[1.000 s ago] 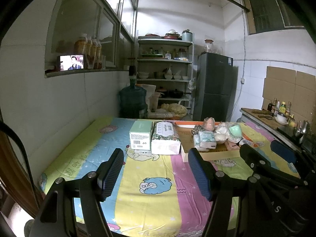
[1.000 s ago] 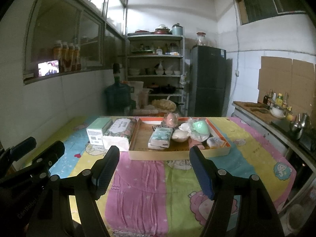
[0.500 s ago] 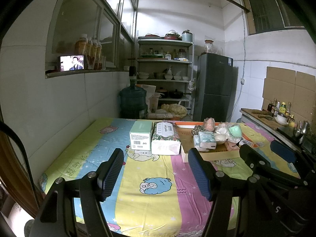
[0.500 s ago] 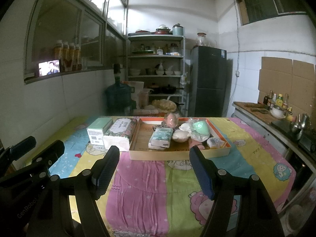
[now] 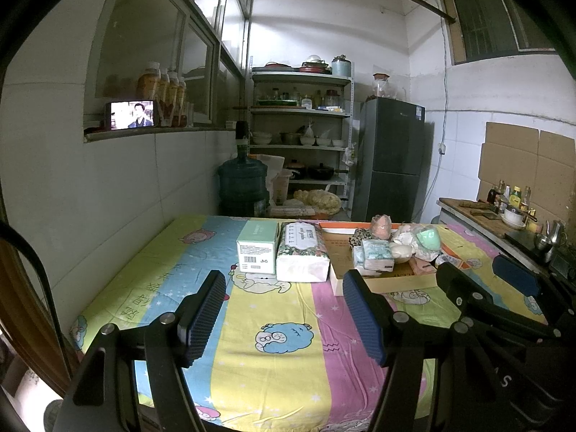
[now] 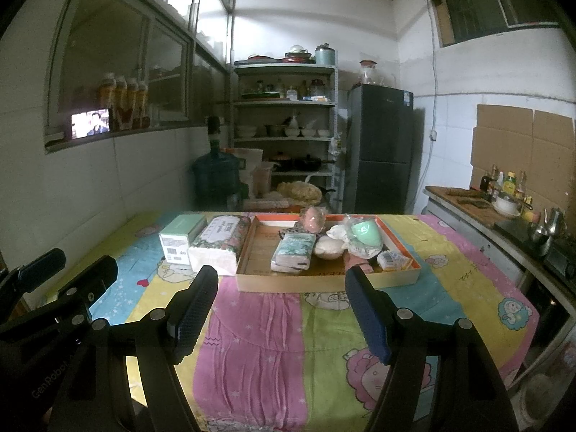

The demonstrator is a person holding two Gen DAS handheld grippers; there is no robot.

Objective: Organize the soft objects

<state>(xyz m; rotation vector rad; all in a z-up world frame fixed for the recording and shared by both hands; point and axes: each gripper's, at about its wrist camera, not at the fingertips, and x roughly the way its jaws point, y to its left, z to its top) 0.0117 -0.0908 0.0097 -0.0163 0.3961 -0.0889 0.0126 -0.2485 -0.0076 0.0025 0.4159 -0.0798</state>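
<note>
Claws — left claw [image 5: 284,315] and right claw [image 6: 279,311] both apart, empty — two tissue packs [image 6: 216,244] beside one tray [image 6: 324,280].

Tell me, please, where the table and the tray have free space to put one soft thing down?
The cardboard tray has bare floor in its left part, beside the tissue pack; its right part is crowded. The cloth is bare between the tray and both hand-held grippers, left and right.
</note>
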